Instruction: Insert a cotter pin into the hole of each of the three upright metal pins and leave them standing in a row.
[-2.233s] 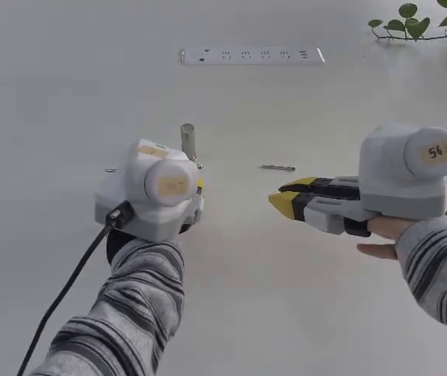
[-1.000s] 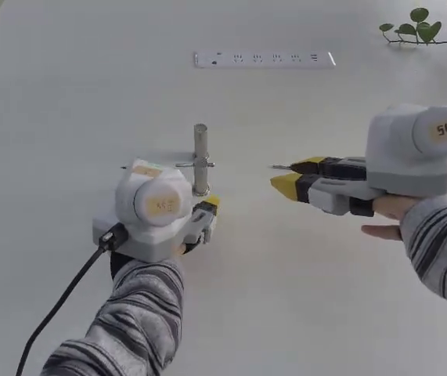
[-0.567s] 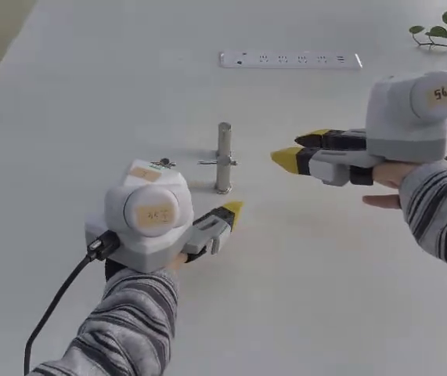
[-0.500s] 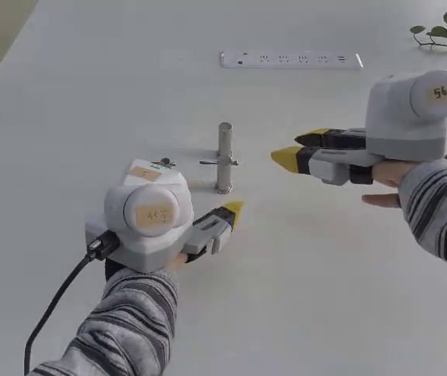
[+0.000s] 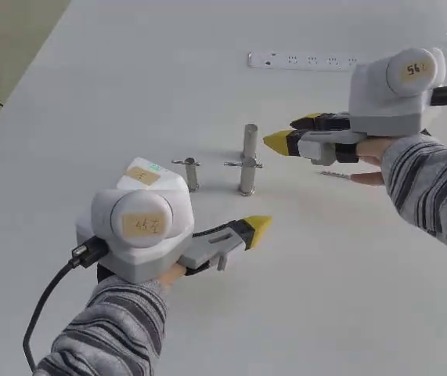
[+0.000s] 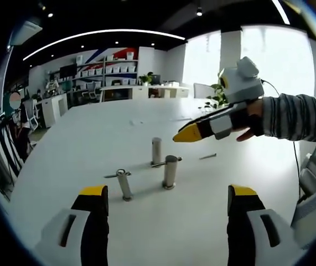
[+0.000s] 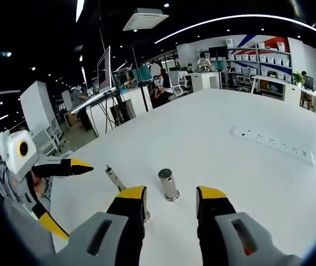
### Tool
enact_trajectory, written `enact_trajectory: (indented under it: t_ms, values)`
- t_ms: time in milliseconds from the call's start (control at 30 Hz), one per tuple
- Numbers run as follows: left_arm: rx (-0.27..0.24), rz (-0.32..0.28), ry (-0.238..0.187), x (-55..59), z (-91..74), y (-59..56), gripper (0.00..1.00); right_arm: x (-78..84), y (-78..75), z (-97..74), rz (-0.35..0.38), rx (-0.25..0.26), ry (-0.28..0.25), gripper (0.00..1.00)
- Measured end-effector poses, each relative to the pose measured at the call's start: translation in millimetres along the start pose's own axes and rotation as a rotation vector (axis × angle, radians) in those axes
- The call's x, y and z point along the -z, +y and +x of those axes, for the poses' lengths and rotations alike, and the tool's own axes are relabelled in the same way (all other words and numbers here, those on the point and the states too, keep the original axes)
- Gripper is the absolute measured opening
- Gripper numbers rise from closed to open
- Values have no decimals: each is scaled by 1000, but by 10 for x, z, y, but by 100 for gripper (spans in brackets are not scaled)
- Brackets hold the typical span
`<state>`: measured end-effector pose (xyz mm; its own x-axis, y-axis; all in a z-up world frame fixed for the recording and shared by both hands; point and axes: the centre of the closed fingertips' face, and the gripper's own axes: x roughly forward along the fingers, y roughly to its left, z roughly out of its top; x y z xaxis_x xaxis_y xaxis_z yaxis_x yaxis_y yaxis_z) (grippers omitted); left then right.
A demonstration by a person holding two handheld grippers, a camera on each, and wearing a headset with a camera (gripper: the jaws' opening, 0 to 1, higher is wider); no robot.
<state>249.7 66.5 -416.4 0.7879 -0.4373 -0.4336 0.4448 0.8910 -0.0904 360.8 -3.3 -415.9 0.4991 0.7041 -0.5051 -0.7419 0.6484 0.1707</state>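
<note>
Grey, dark-striped sleeves (image 5: 430, 188). Left gripper (image 5: 252, 230) and right gripper (image 5: 287, 133): rounded pale-grey housings (image 5: 168, 200), orange numbered labels (image 5: 141, 225), yellow-tipped black jaws; black cable (image 5: 49, 299) on the left one.

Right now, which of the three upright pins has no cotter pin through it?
The rear pin, nearest the right gripper: its shaft is bare, while the front pin and left pin each carry one crosswise.

Three grey metal pins stood upright just ahead of the left claw (image 5: 254, 227). The shortest pin (image 5: 191, 174), furthest to that claw's left, carried a cotter pin (image 5: 185, 162) crosswise at its top. The taller pin (image 5: 246, 176) held a second cotter pin (image 5: 243, 164) through its shaft. The third pin (image 5: 250, 141) stood just beside the tips of the right claw (image 5: 286, 133). A loose cotter pin (image 5: 334, 175) lay flat beneath that claw.
</note>
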Motion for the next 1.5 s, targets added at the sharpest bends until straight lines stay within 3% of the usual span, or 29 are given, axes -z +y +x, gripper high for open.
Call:
enact_trajectory:
  t_ms: [167, 333, 700, 867, 1000, 1167, 1500]
  values:
    - [-6, 6, 2, -6, -31, 53, 98, 26, 39, 169, -50, -21, 31, 30]
    - [-4, 29, 1, -5, -96, 105, 99, 24, 62, 315, -51, -47, 31, 25]
    - [-7, 30, 3, -9, -211, 215, 99, 55, 125, 451, -65, -74, 35, 11]
    - [-9, 25, -5, -22, -251, 237, 99, 60, 143, 469, -61, -74, 33, 10]
    - [1, 32, -7, -22, -267, 221, 99, 58, 147, 460, -113, -69, 38, 9]
    - [14, 101, 5, -37, -260, 159, 99, 64, 85, 451, -190, -58, 56, 8]
    - [24, 104, -14, -81, -255, 132, 99, 176, 5, 209, -244, -33, 95, 8]
